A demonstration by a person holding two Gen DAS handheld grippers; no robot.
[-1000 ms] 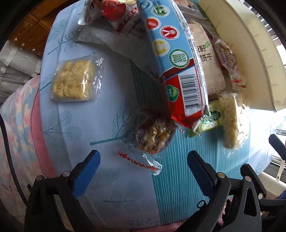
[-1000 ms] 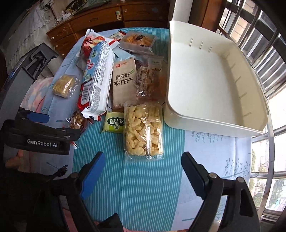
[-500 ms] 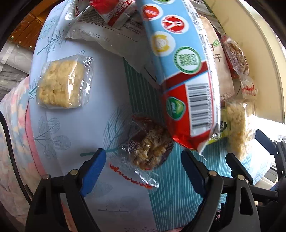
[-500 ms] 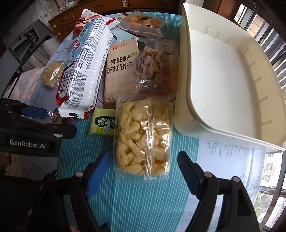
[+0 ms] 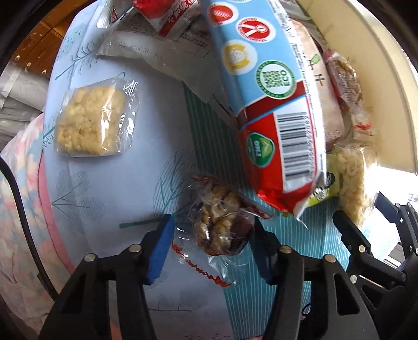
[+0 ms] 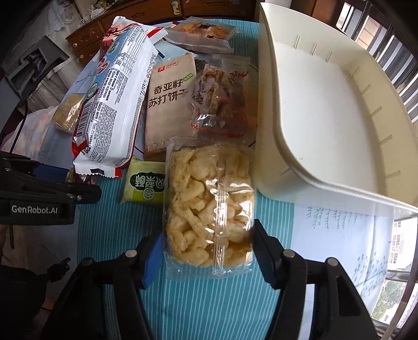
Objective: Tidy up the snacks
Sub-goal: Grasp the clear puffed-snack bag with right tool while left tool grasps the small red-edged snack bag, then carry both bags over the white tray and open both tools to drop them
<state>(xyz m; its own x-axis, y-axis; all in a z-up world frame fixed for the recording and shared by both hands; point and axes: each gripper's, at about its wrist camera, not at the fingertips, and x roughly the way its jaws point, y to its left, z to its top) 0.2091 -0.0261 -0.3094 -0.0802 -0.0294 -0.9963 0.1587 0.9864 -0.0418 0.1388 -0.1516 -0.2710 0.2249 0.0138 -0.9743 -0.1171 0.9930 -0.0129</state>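
My left gripper (image 5: 211, 243) is shut on a small clear packet of walnut candy (image 5: 219, 222), its blue pads pressing both sides. My right gripper (image 6: 207, 251) is shut on the near end of a clear bag of pale puffed snacks (image 6: 209, 204). A long blue, white and red biscuit pack (image 6: 117, 104) lies left of it and also shows in the left wrist view (image 5: 269, 91). A brown cracker pack (image 6: 169, 104), a green sachet (image 6: 146, 185) and a clear bag of brown snacks (image 6: 222, 102) lie between. The empty white bin (image 6: 326, 117) stands at the right.
A square packet of yellow puffed rice (image 5: 91, 123) lies alone at the table's left edge. More packets (image 6: 201, 34) are piled at the far end. Wooden drawers (image 6: 156, 15) stand behind the table. Window bars (image 6: 386, 39) are at the right.
Both grippers moved forward and closed: the left onto the walnut candy packet, the right onto the puffed snack bag. Both were open a second ago.
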